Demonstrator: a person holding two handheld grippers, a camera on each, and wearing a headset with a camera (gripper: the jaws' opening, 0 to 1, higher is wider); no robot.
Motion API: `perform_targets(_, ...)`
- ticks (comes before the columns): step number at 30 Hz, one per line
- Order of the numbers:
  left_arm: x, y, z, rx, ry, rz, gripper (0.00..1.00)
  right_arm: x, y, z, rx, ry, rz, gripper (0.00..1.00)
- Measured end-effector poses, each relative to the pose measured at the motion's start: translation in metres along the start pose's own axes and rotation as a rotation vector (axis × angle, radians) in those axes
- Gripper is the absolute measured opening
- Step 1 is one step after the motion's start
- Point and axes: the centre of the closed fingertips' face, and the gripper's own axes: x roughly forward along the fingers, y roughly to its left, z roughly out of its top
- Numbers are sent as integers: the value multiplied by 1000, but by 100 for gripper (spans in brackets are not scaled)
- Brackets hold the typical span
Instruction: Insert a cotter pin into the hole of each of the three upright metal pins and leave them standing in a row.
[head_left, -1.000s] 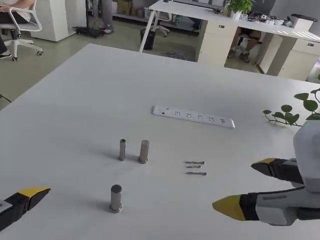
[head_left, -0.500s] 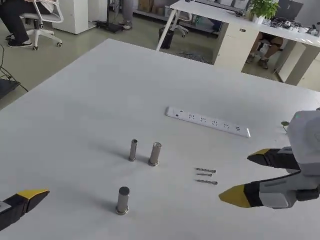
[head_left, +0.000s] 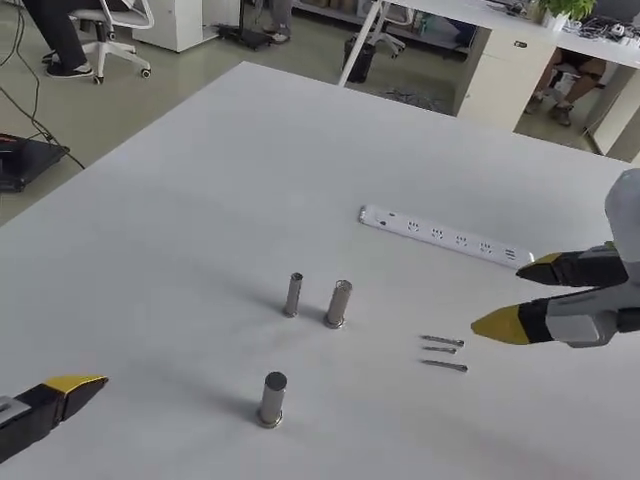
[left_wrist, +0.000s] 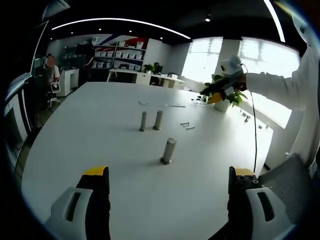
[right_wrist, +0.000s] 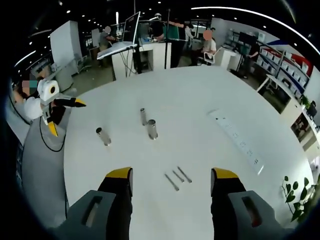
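Three upright metal pins stand on the white table (head_left: 200, 180): a thin one (head_left: 293, 295), a thicker one (head_left: 338, 304) beside it, and a short stout one (head_left: 271, 399) nearer me. Three cotter pins (head_left: 442, 353) lie flat side by side to their right. My right gripper (head_left: 545, 298) hovers open just right of the cotter pins, above the table; in its own view the cotter pins (right_wrist: 177, 177) lie between its yellow-tipped fingers. My left gripper (head_left: 45, 405) sits open at the lower left, well short of the stout pin (left_wrist: 168, 151).
A white power strip (head_left: 445, 238) lies across the table behind the pins. Office chairs, desks and people are beyond the far edge. A potted plant (left_wrist: 223, 102) stands at the table's right end.
My right gripper has moved forward and up toward the cotter pins. The head camera has shifted, sliding the scene rightward. The pins have not moved.
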Motion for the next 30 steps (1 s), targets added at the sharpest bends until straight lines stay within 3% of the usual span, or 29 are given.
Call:
perform_targets(8,-1,5,7,-3,-3,4,99,23,-25,-3,-72,73,20,55)
perform_targets(11,-1,6,8,-16,-9,9,99,32,-45,-9,-127,101,-18,45)
perform_targets(16,1,4,0,-33,5,3,99,47,-54,-22,-193,143,0,31)
perform_targets(21,4,4,-11,-47,35,0,97,61,-55,-37,-266,200,50,28)
perform_targets(27,5,4,-9,-33,27,0,96,76,-41,-57,-327,274,129,19)
perform_targets(30,6,3,-8,-24,23,0,96,83,-39,-60,-347,287,138,15)
